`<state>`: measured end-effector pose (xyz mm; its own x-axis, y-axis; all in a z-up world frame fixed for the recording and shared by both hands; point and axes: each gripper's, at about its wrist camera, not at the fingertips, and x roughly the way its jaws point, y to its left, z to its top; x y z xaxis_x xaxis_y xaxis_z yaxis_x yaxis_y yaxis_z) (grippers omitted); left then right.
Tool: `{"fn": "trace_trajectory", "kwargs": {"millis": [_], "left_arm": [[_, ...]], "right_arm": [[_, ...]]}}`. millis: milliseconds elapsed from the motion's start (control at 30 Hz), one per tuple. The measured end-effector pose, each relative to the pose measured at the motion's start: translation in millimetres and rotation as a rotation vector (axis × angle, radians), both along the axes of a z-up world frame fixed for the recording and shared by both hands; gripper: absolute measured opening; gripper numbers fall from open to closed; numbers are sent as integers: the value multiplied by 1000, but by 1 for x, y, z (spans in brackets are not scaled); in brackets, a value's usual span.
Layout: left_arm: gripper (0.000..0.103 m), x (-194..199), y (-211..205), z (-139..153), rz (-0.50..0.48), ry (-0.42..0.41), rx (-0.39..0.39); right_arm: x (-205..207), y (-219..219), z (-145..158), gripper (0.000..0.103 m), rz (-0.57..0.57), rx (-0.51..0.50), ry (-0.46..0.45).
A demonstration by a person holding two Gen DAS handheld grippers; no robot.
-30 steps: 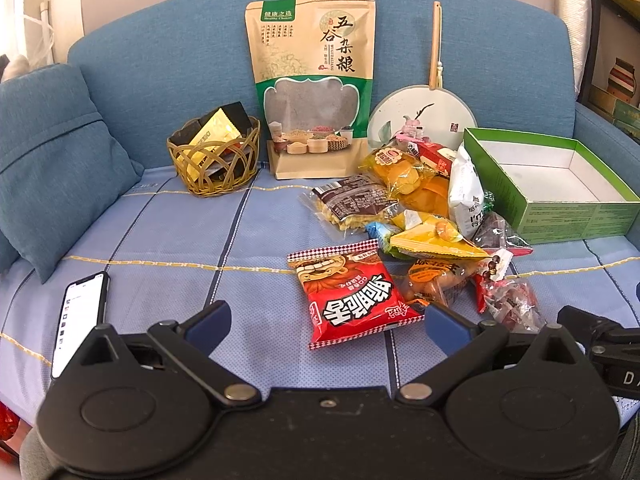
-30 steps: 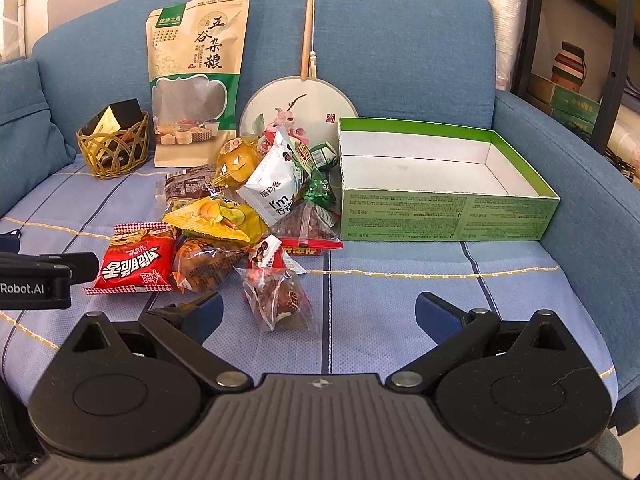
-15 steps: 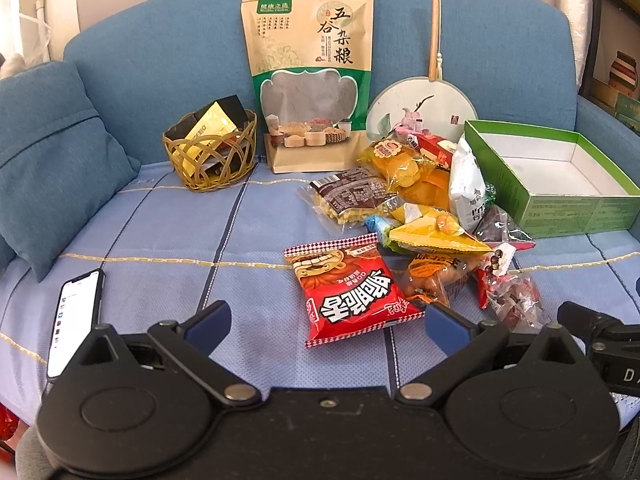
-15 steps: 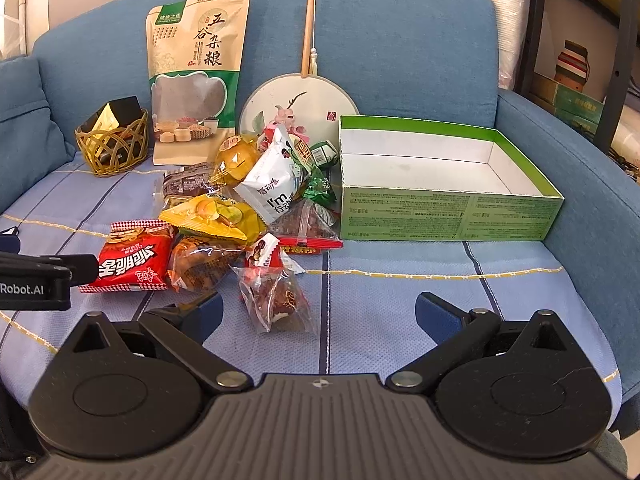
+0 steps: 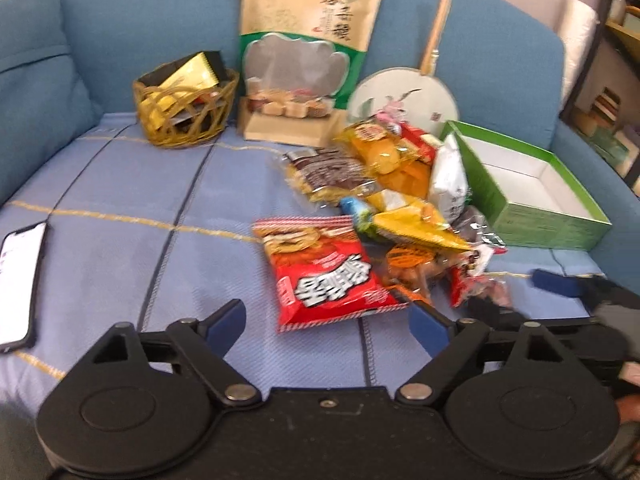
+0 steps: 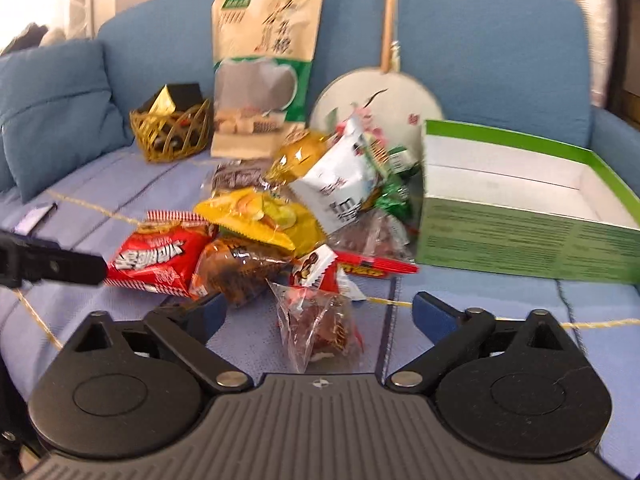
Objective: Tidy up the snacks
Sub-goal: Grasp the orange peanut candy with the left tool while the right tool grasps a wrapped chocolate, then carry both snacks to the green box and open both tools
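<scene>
A pile of snack packets lies on the blue sofa seat. A red packet (image 5: 326,270) lies nearest my left gripper (image 5: 326,326), which is open with the packet's near edge between its fingers. A clear packet of dark snacks (image 6: 320,320) lies between the fingers of my open right gripper (image 6: 320,320). Behind are a yellow packet (image 6: 260,216), a white packet (image 6: 340,184) and a brown packet (image 6: 236,268). An empty green box (image 6: 520,236) stands to the right of the pile; it also shows in the left wrist view (image 5: 532,216).
A wicker basket (image 5: 186,108) with dark and gold packs, a tall grain pouch (image 5: 308,52) and a round fan (image 5: 404,96) lean at the sofa back. A phone (image 5: 20,280) lies at the left. A blue cushion (image 6: 52,112) sits far left.
Both grippers have moved forward toward the pile. The right gripper now has the clear packet between its fingers; the left has closed in on the red packet. Nothing is gripped.
</scene>
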<state>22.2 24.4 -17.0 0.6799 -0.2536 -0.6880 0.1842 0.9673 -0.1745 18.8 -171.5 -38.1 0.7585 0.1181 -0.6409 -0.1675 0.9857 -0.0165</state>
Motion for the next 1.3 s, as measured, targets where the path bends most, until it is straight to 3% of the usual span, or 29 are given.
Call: {"fn": "trace_trajectory", "kwargs": {"millis": [33,67,100,200,233,267,333,433,533,567,700,800,867,900,967,1000,1033,1067,1200,1300], "left_arm": [[102,3,-4,0,-27,-2,-2],[95,5,-8,0,-53,-2,-6],[91,9,-13,0,-86,3,-13],[63,24,-36,-3,-182,36,-23],[49,28,-45,-3,-220,41,-27],[45,31,-55,-3,-258,43,-35],[47,37,-73,-6,-312,37,-25],[48,43,-92,-10,-278,-30,83],[49,51,-96,-13,-279,-18,83],[54,53,-97,-14,-282,-26,97],[54,68,-93,-30,-263,9,168],[53,81,-82,-38,-255,80,83],[53,81,-80,-36,-256,78,56],[55,81,-79,-35,-265,73,47],[90,81,-81,-36,-266,66,57],[88,81,-82,-38,-269,72,59],[75,83,-84,-41,-275,87,51],[45,84,-83,-45,-275,109,42],[41,73,-74,-35,-293,146,-80],[40,50,-73,-10,-344,102,-79]], "right_arm": [[0,-2,-4,103,-8,-9,22],[0,-6,-9,82,-8,4,47],[-3,-11,-12,80,-23,19,60],[-18,-25,-11,79,-60,21,60],[-23,-29,-11,79,-73,6,59],[-28,-33,-10,79,-84,-7,61],[-37,-43,-9,79,-104,-5,65],[-47,-53,-7,81,-119,23,70],[-47,-54,-7,81,-121,38,64],[-46,-53,-8,81,-125,39,59],[-46,-49,-9,81,-129,40,50],[-46,-47,-9,81,-120,22,46],[-45,-47,-8,82,-115,20,47],[-44,-47,-9,86,-114,18,47],[-41,-46,-10,92,-121,9,54],[-39,-46,-12,91,-122,7,57],[-39,-46,-14,85,-118,8,63],[-38,-46,-15,80,-115,13,66],[-46,-42,-1,74,-82,-15,17],[-49,-45,20,74,-77,-21,-52]]}}
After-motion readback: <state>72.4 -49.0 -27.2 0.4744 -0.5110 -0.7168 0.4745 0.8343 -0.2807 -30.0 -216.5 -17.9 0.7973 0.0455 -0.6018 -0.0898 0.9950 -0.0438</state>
